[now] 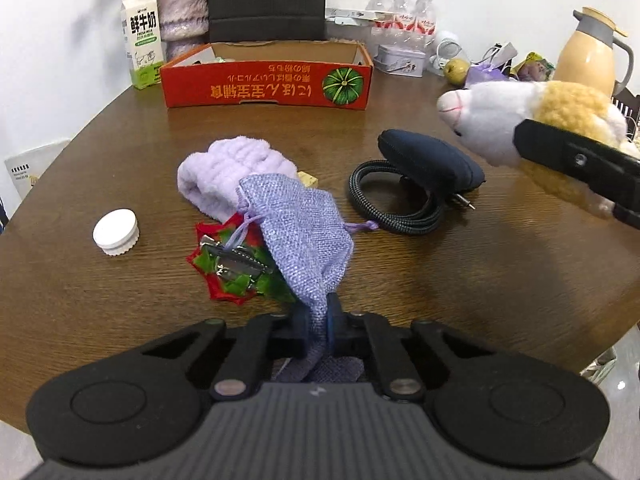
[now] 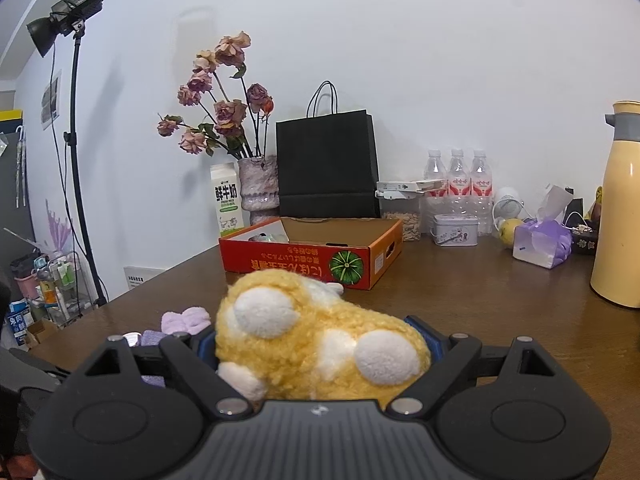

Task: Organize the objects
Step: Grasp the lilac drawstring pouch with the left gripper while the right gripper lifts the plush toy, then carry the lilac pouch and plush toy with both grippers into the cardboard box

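My left gripper [image 1: 320, 318] is shut on the lower end of a lilac woven drawstring pouch [image 1: 304, 232], which drapes over a red and green bow clip [image 1: 230, 270] and a fluffy lilac cloth [image 1: 228, 172] on the brown table [image 1: 120, 140]. My right gripper [image 2: 320, 344] holds a yellow and white plush toy [image 2: 320, 352] between widely spread jaws, above the table. In the left wrist view the plush toy [image 1: 500, 120] hangs at the right with one black finger [image 1: 580, 160] across it. A red cardboard box [image 1: 264, 84] stands open at the back, and the same box [image 2: 280, 268] lies beyond the plush.
A white cap [image 1: 116, 232], a dark zip pouch [image 1: 432, 160] and a coiled black cable [image 1: 384, 200] lie on the table. At the back stand a milk carton [image 1: 142, 48], vase [image 1: 182, 8], black bag [image 2: 326, 164], water bottles [image 2: 458, 180], tin [image 2: 456, 230] and cream flask [image 2: 618, 208].
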{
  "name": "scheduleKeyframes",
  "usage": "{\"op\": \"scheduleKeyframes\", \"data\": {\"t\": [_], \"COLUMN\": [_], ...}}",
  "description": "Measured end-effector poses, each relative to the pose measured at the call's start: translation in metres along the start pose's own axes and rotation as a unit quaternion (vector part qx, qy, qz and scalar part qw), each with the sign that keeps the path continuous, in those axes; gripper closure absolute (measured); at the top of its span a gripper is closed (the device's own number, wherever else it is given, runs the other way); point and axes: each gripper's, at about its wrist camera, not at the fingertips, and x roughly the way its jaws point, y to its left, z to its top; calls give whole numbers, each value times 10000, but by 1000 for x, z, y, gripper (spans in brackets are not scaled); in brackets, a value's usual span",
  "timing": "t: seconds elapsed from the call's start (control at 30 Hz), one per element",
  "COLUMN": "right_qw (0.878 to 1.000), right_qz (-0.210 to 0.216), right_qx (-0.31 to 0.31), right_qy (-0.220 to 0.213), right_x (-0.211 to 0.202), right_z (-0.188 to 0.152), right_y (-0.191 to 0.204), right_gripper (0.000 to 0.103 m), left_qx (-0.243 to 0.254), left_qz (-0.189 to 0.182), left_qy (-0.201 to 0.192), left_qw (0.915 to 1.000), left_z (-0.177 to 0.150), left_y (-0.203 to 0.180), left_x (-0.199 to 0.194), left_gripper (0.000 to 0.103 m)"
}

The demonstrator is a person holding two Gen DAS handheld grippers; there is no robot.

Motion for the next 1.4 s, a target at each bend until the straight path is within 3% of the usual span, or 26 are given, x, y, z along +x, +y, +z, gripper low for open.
{"op": "scheduleKeyframes", "data": {"t": [0.8, 1.4], "right_qw": [9995, 9990], "right_qz": [135, 256], "right_qx": [-263, -358], "right_qy": [-91, -54], "right_x": [8, 41], "right_z": [19, 42], "right_y": [27, 42], "right_gripper": [14, 14], "left_qx": [-71, -246], "left_qz": [18, 71], "left_qy": [-571, -626], "left_qw": [9983, 9977], "left_z": [26, 58], "left_y": [21, 48], "left_x": [-33, -26], "left_gripper": [95, 95]}}
